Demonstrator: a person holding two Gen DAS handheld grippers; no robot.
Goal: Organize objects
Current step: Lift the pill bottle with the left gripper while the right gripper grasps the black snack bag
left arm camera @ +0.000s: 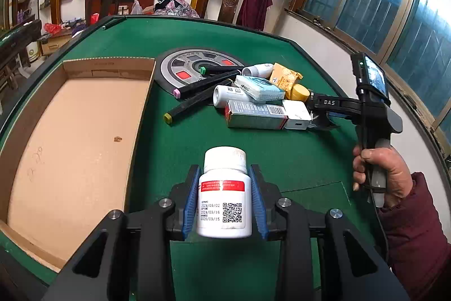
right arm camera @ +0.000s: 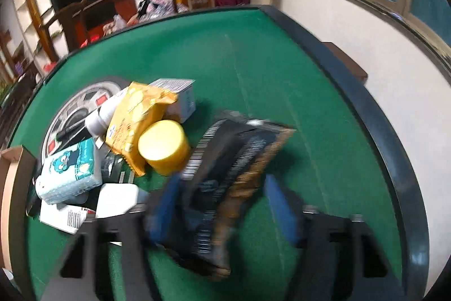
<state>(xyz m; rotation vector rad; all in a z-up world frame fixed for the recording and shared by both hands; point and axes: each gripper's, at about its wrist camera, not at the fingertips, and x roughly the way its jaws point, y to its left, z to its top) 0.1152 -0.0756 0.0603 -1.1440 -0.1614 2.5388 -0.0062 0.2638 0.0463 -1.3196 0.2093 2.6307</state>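
Note:
My left gripper (left arm camera: 224, 200) is shut on a white pill bottle (left arm camera: 224, 195) with a red-striped label, held above the green table, right of the open cardboard box (left arm camera: 76, 148). My right gripper (right arm camera: 222, 205) has its blue fingers (right arm camera: 163, 205) wide apart around a black and gold packet (right arm camera: 231, 182); the view is blurred and I cannot tell whether the fingers press it. The right gripper also shows in the left wrist view (left arm camera: 324, 120), at the right end of the pile of objects.
The pile holds a yellow snack packet (right arm camera: 135, 117), yellow jar (right arm camera: 163, 147), tissue pack (right arm camera: 70, 174), white charger (right arm camera: 117, 200), boxes (left arm camera: 253, 114), white tubes and black markers (left arm camera: 197, 100). A round grey disc (left arm camera: 194, 69) lies behind. The table's dark rim (right arm camera: 366, 109) is at the right.

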